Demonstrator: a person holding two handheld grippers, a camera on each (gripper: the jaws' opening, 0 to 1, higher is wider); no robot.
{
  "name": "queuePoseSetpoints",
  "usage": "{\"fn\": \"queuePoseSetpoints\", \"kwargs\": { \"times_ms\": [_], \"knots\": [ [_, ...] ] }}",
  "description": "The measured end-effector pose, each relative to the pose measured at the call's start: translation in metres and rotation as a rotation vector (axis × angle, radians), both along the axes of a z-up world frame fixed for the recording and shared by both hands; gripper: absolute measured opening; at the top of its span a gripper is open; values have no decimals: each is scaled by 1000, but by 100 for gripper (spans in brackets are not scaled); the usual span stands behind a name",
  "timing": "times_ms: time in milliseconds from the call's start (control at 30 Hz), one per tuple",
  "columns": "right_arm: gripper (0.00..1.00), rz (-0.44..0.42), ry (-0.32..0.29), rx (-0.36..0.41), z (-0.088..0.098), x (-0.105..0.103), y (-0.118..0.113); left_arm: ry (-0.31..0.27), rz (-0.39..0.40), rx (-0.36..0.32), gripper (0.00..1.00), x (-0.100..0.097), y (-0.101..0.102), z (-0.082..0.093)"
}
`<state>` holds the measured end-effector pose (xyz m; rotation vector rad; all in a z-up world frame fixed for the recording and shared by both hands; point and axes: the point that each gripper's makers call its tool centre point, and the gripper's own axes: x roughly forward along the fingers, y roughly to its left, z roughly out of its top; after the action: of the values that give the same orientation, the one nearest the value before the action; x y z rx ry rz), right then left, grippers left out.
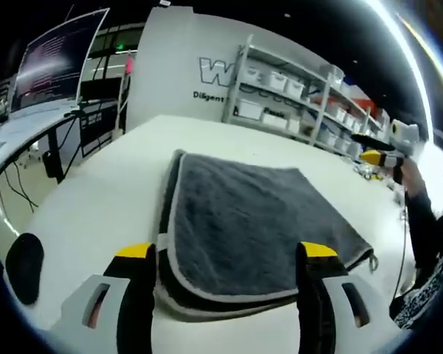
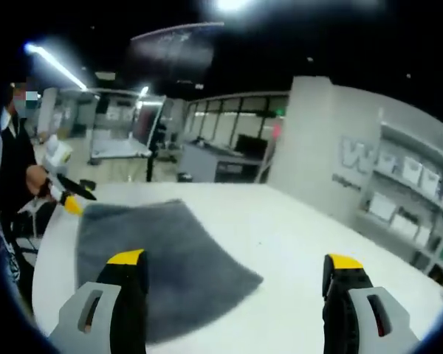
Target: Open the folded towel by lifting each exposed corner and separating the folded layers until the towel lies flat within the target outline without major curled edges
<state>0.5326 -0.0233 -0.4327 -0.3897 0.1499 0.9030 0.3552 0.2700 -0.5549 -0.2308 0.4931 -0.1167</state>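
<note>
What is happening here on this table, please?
A person holds a claw in each hand over a white table. A grey folded towel lies there, its layers stacked at the near edge. The left claw is open, hovering just before that edge. The right claw is open above the table, holding nothing.

Left gripper (image 1: 227,254) and right gripper (image 2: 236,262) hover, jaws spread wide.

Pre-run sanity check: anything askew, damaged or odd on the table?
Nothing damaged or spilled. The grey folded microfibre towel lies at an angle on the white table, layers slightly offset at the near edge, and a small loop tag sticks out at one corner. Both claws are open, off the towel.
</note>
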Motion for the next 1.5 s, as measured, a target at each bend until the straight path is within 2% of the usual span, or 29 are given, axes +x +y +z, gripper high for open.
{"fn": "queuePoseSetpoints", "kwargs": {
  "times_ms": [133,267,333,467,600,700,733,833,933,967,1067,1133,1233,1333,1400,1433,1500],
  "knots": [
    [99,12,-12,-32,7,7,10,7,-10,-8,72,1,1,-2],
    [99,48,-15,-59,12,6,28,9,-22,-37,62,1,-1,-3],
    [99,55,-13,-62,15,8,35,11,-31,-45,60,2,-2,-4],
    [96,94,-19,-65,24,20,66,29,-56,-49,52,6,-3,-8],
    [95,134,-34,-110,29,28,91,30,-68,-42,48,7,-3,-7],
    [95,175,-24,-156,31,30,110,30,-76,-39,46,7,-2,-7],
    [95,198,-38,-189,33,30,118,31,-79,-37,46,6,-2,-8],
    [93,228,-49,-227,38,29,131,33,-80,-38,40,5,0,-10],
    [91,267,-37,-262,39,29,143,41,-82,-48,40,5,0,-13],
    [88,291,-37,-308,37,29,147,53,-92,-60,40,5,-2,-16],
    [78,316,-50,-366,35,34,158,65,-99,-72,36,5,-4,-20],
    [77,357,-55,-380,34,33,170,70,-99,-71,32,4,-4,-21],
    [72,422,-24,-457,24,32,182,71,-97,-69,29,2,-3,-21],
    [67,484,-29,-567,16,28,190,69,-110,-67,23,0,-5,-19],
    [68,574,-53,-640,11,22,198,65,-121,-77,21,-1,-8,-17],
    [67,579,-58,-654,11,23,201,63,-123,-79,21,-1,-8,-16],
    [60,646,-122,-710,10,27,214,50,-130,-71,19,0,-8,-15]
  ]
}}
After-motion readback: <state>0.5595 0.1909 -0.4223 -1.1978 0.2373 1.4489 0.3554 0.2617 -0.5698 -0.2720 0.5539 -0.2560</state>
